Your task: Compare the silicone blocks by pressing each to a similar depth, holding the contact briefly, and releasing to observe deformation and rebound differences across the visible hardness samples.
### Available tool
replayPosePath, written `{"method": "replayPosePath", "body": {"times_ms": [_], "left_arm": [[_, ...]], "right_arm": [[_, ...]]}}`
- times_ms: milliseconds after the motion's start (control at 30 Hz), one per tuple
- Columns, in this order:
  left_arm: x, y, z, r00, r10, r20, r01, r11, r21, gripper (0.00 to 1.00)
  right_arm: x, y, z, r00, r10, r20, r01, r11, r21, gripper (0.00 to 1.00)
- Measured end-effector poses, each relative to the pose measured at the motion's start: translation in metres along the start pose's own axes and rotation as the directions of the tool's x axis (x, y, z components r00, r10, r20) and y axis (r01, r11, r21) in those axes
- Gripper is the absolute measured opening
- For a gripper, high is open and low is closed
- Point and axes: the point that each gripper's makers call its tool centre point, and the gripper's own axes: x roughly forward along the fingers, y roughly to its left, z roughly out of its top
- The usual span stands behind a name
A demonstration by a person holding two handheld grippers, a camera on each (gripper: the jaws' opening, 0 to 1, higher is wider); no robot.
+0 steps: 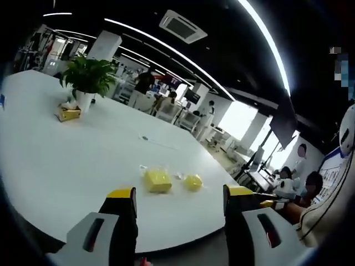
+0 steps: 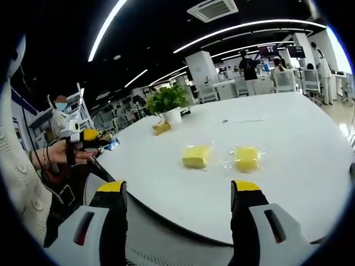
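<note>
Currently, left gripper (image 1: 180,195): jaws wide, empty.
Right gripper (image 2: 179,191): jaws wide, empty.
Silicone blocks (image 2: 196,156): ahead of both, untouched on table (image 2: 288,127).

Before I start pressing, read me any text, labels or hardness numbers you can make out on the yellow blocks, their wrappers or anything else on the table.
No readable text in either view.
Two yellow silicone blocks in clear wrappers: no hardness marking can be made out.
Small yellow box beside the potted green plant: any print too small and blurred to read.
Wall screens in the background: blurred, unreadable.
White round table: no markings legible.
</note>
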Motion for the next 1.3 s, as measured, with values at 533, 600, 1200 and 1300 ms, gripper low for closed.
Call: {"method": "replayPosePath", "body": {"times_ms": [533, 600, 1200, 1300], "left_arm": [[0.086, 0.033, 0.012, 0.987, -0.099, -0.123, 0.107, 0.993, 0.059, 0.64], [0.096, 0.037, 0.01, 0.985, -0.103, -0.141, 0.113, 0.992, 0.058, 0.64], [0.2, 0.073, -0.006, 0.952, -0.158, -0.264, 0.175, 0.984, 0.044, 0.63], [0.213, 0.078, -0.013, 0.944, -0.17, -0.284, 0.189, 0.981, 0.041, 0.62]], "right_arm": [[0.009, -0.017, 0.007, 0.996, -0.087, -0.011, 0.087, 0.996, 0.015, 0.72], [0.01, -0.02, 0.009, 0.995, -0.097, -0.015, 0.097, 0.995, 0.014, 0.72], [0.018, -0.042, 0.006, 0.981, -0.159, -0.111, 0.161, 0.987, 0.009, 0.71], [0.02, -0.042, 0.003, 0.979, -0.16, -0.128, 0.163, 0.987, 0.011, 0.71]]}}
